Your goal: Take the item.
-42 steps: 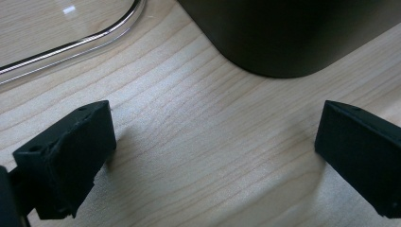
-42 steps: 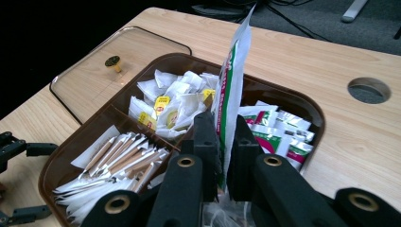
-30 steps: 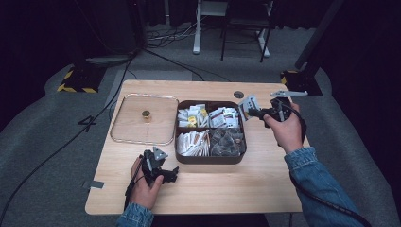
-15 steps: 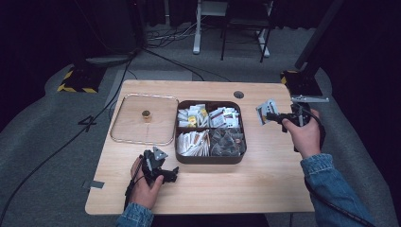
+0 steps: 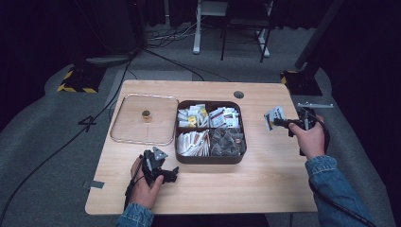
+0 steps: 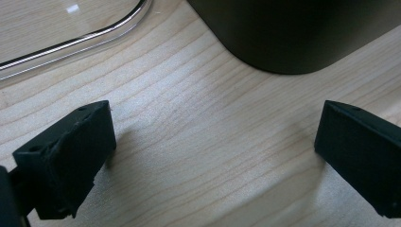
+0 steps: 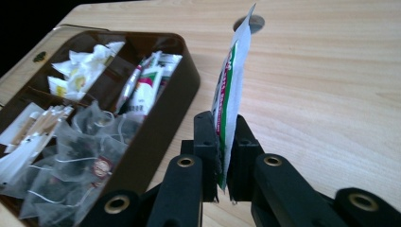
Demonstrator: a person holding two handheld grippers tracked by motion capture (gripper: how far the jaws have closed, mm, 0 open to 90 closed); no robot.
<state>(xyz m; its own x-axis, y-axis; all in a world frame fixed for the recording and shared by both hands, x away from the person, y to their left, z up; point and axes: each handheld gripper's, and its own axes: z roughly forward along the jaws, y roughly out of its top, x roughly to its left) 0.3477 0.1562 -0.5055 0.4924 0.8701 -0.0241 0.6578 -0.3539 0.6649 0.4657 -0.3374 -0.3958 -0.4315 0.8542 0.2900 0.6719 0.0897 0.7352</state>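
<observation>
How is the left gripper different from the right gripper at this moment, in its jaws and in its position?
The left gripper has its jaws wide apart with nothing between them; the right gripper has its jaws shut on a flat packet. The left gripper sits low on the table in front of the brown box, while the right gripper is to the right of the box, the packet standing on edge. Both have black jaws, each in a hand.

A flat white sachet (image 7: 230, 90) with red and green print stands upright on edge, pinched at its lower end, above the bare wooden table just right of the dark box (image 5: 179, 142).
</observation>
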